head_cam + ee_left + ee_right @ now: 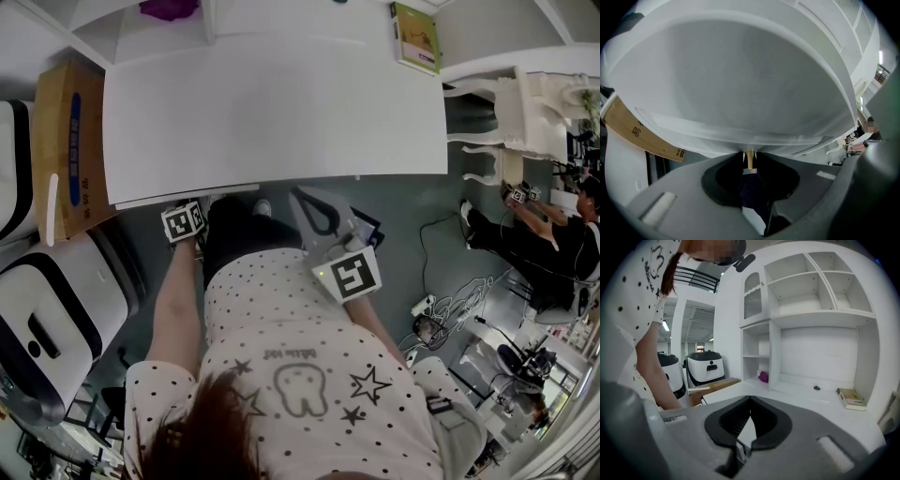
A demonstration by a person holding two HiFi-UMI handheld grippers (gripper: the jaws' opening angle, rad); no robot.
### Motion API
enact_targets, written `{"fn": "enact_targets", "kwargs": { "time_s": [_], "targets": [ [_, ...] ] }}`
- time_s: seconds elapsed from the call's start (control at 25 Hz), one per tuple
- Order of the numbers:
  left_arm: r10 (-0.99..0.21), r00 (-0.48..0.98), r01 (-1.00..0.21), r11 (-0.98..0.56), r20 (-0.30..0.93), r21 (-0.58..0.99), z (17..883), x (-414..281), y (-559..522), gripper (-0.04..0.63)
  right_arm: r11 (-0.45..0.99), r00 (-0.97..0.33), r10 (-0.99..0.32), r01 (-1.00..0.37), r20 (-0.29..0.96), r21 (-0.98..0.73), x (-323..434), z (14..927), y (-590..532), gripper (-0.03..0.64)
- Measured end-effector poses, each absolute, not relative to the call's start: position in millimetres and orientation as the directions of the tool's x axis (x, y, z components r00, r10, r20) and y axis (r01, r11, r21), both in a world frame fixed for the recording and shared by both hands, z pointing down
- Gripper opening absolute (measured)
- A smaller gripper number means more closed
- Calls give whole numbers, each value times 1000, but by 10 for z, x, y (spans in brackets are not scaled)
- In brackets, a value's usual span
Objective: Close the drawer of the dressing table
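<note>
The white dressing table (281,103) fills the top of the head view. A thin strip of its drawer (187,195) shows past the front edge at the left. My left gripper (749,158) is shut on the drawer's brass knob (749,159), just under the white drawer front (740,136). In the head view only its marker cube (183,222) shows; the fingertips are hidden under the table edge. My right gripper (298,195) hangs in front of the table's front edge, near its middle. Its jaws are shut with nothing between them (750,401).
A cardboard box (66,141) and white-and-black machines (47,319) stand left of the table. A green book (415,37) and a purple thing (169,9) lie at the table's back. At the right are a white chair (511,112), a seated person (553,239) and floor cables (450,309).
</note>
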State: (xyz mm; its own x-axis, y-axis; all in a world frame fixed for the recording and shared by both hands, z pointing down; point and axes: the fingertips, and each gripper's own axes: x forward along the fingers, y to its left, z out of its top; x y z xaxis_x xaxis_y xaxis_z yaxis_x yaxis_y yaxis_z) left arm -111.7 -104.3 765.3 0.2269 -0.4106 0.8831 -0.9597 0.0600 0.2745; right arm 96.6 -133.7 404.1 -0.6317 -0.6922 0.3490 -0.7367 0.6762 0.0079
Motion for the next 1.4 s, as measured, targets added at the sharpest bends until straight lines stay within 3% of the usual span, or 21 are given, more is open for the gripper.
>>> {"fn": "enact_targets", "kwargs": {
  "time_s": [1.4],
  "targets": [
    [-414,233,-955,71,880,286,7640,-1117,-1250,92,669,-622,-693,-743,364,2,948,4050,-1351,-5]
  ]
}}
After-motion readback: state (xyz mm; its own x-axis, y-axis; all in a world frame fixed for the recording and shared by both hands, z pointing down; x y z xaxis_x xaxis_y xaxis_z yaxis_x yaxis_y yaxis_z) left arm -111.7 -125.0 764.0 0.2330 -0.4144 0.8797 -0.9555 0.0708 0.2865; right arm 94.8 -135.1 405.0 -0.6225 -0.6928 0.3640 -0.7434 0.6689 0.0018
